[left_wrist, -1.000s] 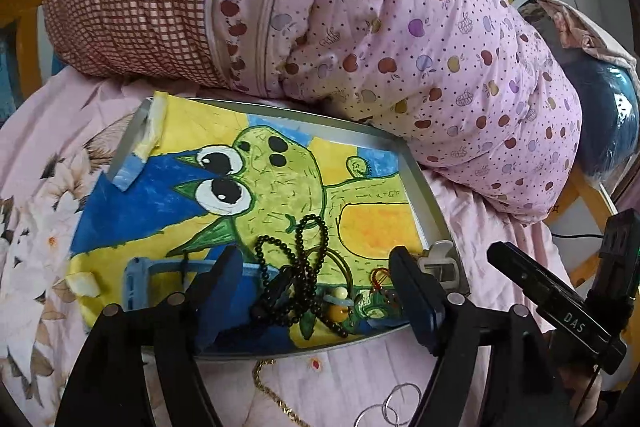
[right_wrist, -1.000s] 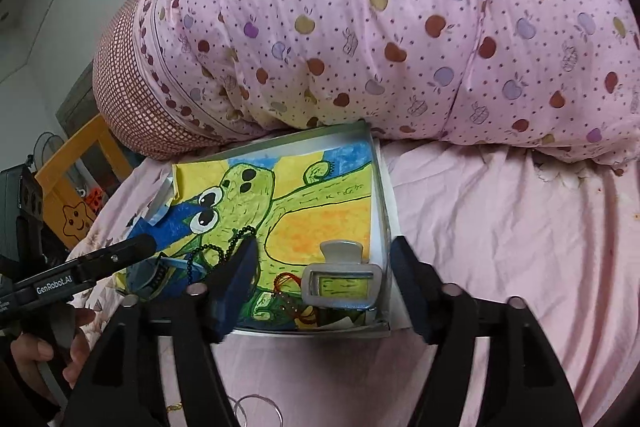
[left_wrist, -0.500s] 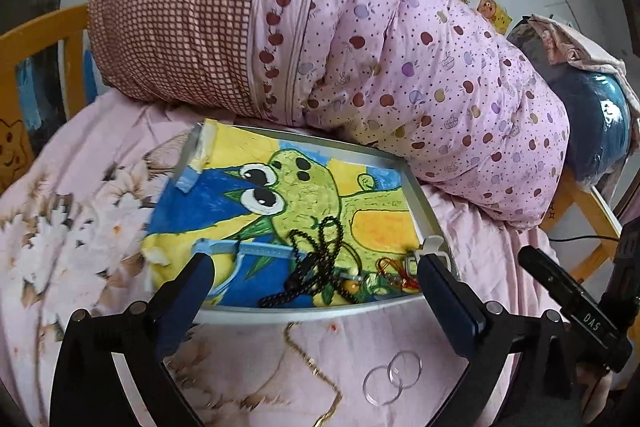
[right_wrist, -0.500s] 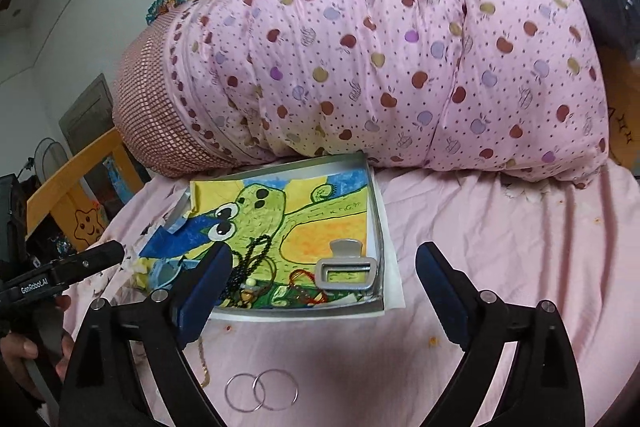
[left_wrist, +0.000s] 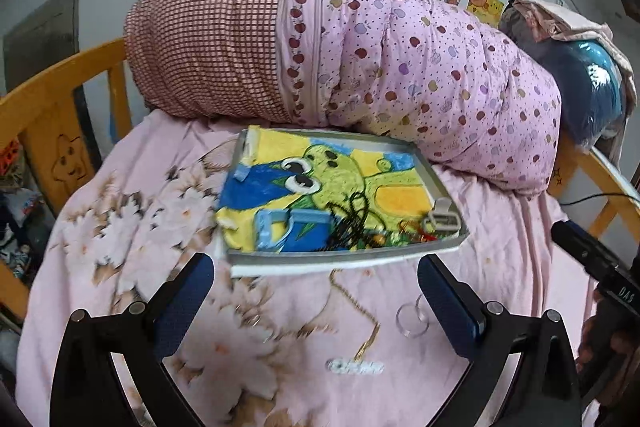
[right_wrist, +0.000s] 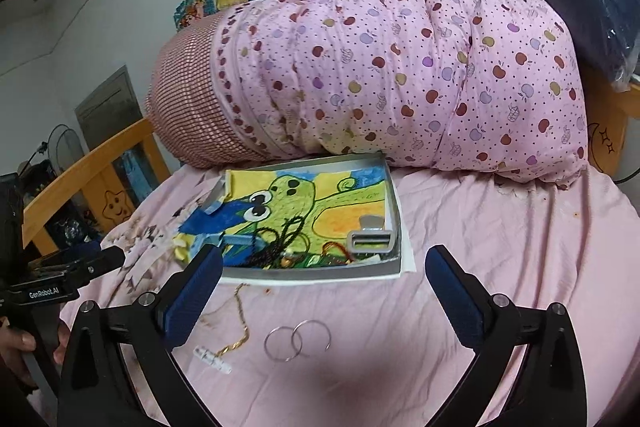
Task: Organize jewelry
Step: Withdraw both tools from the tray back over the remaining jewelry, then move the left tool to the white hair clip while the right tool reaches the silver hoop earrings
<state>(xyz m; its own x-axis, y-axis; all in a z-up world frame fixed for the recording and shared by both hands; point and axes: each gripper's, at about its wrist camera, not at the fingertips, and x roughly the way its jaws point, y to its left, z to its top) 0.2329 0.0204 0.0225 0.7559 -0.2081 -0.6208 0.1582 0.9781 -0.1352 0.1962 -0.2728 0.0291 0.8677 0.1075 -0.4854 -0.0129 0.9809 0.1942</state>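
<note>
Both sets of jaws spread wide, nothing held. Left gripper (left_wrist: 316,301) and right gripper (right_wrist: 322,293) both hover over the pink floral bedsheet (right_wrist: 500,267), short of the tray.

Loose pieces on the sheet, near to far:
- Small white tag or clasp (right_wrist: 212,358): lies near the right gripper's left finger, just below the chain end. In the left wrist view it sits low between the jaws, blurred.
- Thin gold chain necklace (right_wrist: 240,315): long axis runs roughly away from the jaws, from near the tag up toward the tray's front edge. Inside the left jaws' span, slightly right of centre; hugs the left finger in the right view.
- Pair of overlapping thin silver hoop rings (right_wrist: 298,340): dead centre between the right jaws, flat on the sheet. In the left view they sit by the right finger.

Beyond the jaws: shallow grey metal tray lined with a green-frog drawing (right_wrist: 394,227), near edge just past the fingertips. Inside it, at the near end: black bead strand (right_wrist: 280,247), grey rectangular clip (right_wrist: 370,241), small red and gold bits, too tangled to sort out.

Judgement: hoops are the right gripper's pick, centred and nearer. Chain suits the left; grab across its long axis. Both then go forward into the tray.

Far back: pink apple-print rolled quilt (right_wrist: 400,75).
</note>
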